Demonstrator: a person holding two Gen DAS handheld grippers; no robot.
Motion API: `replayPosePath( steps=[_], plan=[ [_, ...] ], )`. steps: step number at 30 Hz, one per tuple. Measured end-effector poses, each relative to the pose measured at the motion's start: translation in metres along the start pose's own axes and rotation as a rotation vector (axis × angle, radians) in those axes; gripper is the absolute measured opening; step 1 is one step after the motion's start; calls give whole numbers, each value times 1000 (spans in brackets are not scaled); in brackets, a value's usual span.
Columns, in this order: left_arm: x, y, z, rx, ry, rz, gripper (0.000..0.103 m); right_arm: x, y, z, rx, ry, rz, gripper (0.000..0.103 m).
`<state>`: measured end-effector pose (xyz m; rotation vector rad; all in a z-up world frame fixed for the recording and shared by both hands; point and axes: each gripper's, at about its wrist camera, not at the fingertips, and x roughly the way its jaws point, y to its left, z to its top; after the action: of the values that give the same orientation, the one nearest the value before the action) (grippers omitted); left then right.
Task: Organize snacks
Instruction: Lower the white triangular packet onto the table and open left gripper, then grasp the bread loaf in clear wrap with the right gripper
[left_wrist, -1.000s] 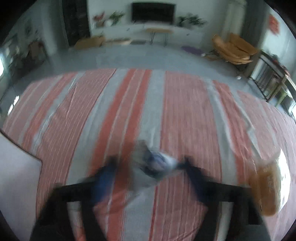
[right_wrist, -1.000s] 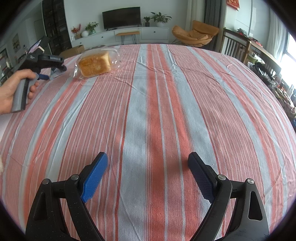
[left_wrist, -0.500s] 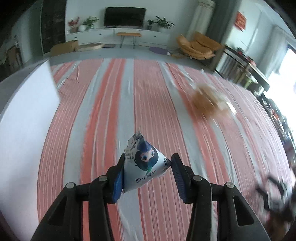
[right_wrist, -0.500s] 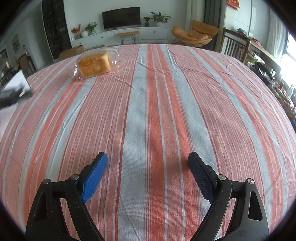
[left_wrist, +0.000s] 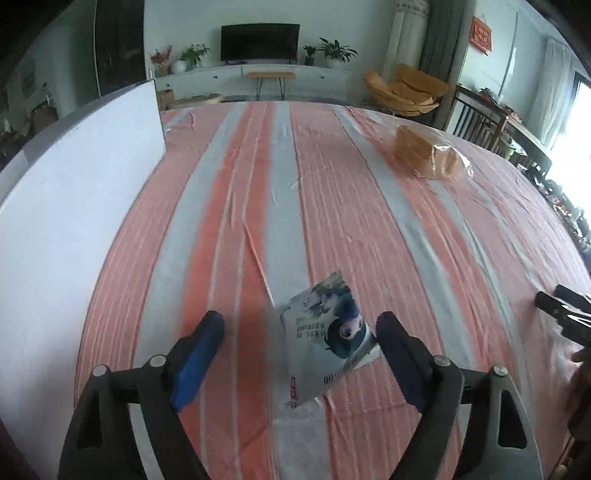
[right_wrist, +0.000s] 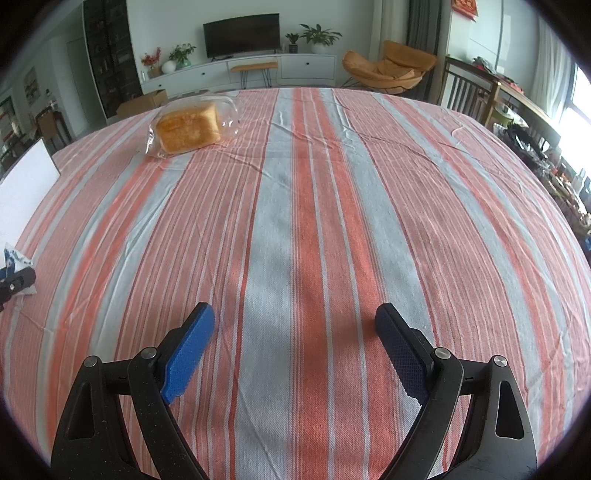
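Left wrist view: left gripper (left_wrist: 299, 332) is spread wide, and the snack packet (left_wrist: 327, 341) sits between the fingers, closer to the right one, down on the striped tablecloth (left_wrist: 332, 206). White board (left_wrist: 74, 192) fills the left side, bagged bread (left_wrist: 424, 157) upper right.

Right wrist view: right gripper (right_wrist: 295, 325) is wide open too, holding nothing. Bread (right_wrist: 188, 127) upper left, packet (right_wrist: 16, 264) at the left edge.

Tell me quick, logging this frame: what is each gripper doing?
Left gripper: open, snack packet lies loose between its fingers on the tablecloth.
Right gripper: open, holding nothing.
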<state>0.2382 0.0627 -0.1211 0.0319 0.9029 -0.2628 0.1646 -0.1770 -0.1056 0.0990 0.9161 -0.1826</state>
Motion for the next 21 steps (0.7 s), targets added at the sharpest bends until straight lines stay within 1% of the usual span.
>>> replayPosePath(
  steps=[2, 3, 6, 21],
  plan=[
    [7, -10, -1, 64, 27, 44, 95, 0, 0, 0, -1, 0, 0, 91],
    [9, -12, 2, 82, 33, 65, 103, 0, 0, 0, -1, 0, 0, 91],
    [10, -8, 3, 56, 40, 49, 103, 0, 0, 0, 0, 0, 0, 91],
    [11, -8, 4, 59, 41, 52, 103, 0, 0, 0, -1, 0, 0, 91]
  ],
)
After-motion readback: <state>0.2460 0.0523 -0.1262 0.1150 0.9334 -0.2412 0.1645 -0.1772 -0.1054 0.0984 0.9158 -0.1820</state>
